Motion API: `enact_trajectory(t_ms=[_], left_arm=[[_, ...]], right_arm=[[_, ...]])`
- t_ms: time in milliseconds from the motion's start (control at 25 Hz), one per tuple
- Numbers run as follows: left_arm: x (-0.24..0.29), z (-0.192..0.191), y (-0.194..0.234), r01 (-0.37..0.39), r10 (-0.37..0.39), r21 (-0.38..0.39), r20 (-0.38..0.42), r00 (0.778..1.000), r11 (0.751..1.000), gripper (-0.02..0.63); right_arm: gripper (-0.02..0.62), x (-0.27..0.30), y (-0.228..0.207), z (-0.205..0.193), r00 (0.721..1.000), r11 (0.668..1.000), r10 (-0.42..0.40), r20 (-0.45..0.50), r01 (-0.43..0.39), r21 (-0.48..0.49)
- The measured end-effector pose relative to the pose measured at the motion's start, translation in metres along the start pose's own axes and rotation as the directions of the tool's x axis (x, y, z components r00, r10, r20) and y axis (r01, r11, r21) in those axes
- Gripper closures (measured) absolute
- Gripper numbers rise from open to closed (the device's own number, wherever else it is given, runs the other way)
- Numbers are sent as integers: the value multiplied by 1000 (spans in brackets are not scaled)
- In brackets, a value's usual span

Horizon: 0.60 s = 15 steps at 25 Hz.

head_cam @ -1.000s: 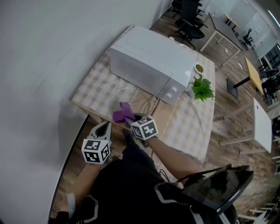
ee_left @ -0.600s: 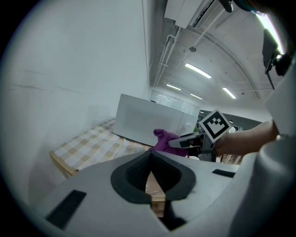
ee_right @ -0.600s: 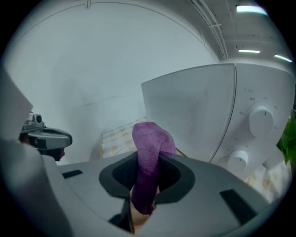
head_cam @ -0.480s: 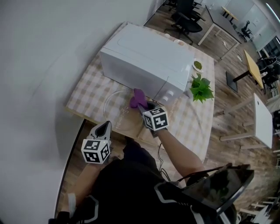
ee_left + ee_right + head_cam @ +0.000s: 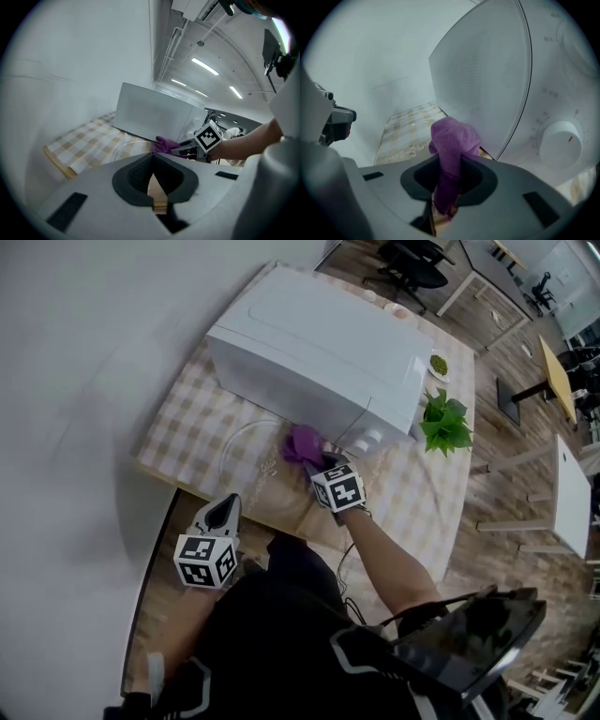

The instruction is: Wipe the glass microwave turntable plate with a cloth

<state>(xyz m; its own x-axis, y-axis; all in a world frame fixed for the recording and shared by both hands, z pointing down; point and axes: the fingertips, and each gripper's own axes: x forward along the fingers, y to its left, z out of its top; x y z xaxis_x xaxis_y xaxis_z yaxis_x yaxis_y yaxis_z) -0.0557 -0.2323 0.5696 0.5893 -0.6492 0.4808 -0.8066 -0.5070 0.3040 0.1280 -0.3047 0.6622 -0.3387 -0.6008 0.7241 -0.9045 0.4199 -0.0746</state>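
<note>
Right tongs [image 5: 316, 461] clamping purple cloth [image 5: 302, 442] over glass plate [image 5: 242, 454], left tongs [image 5: 224, 509] closed

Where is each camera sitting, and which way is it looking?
Head view: on the person's head, looking down; left claw, right claw and forearm show.
Left gripper view: on the left claw, facing the microwave; shut jaws show.
Right gripper view: on the right claw, facing the microwave; jaws pinch the purple cloth.
All share microwave and purple cloth.
</note>
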Motion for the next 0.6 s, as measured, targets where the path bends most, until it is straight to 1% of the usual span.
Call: enact_trajectory(t_ms=[160, 320, 600], left_arm=[[1, -2, -4, 10, -10, 6, -6, 1000, 1000, 598], [-4, -6, -5, 6, -6, 7, -13, 1000, 1000, 598], [-19, -12, -5, -2, 2, 20, -5, 1000, 1000, 598]], right_arm=[[509, 2, 7, -8, 1000, 1000, 11, -9, -11, -10], [509, -1, 11, -12, 1000, 1000, 18, -1, -18, 14], [508, -9, 37, -23, 999, 998, 53, -13, -53, -33]])
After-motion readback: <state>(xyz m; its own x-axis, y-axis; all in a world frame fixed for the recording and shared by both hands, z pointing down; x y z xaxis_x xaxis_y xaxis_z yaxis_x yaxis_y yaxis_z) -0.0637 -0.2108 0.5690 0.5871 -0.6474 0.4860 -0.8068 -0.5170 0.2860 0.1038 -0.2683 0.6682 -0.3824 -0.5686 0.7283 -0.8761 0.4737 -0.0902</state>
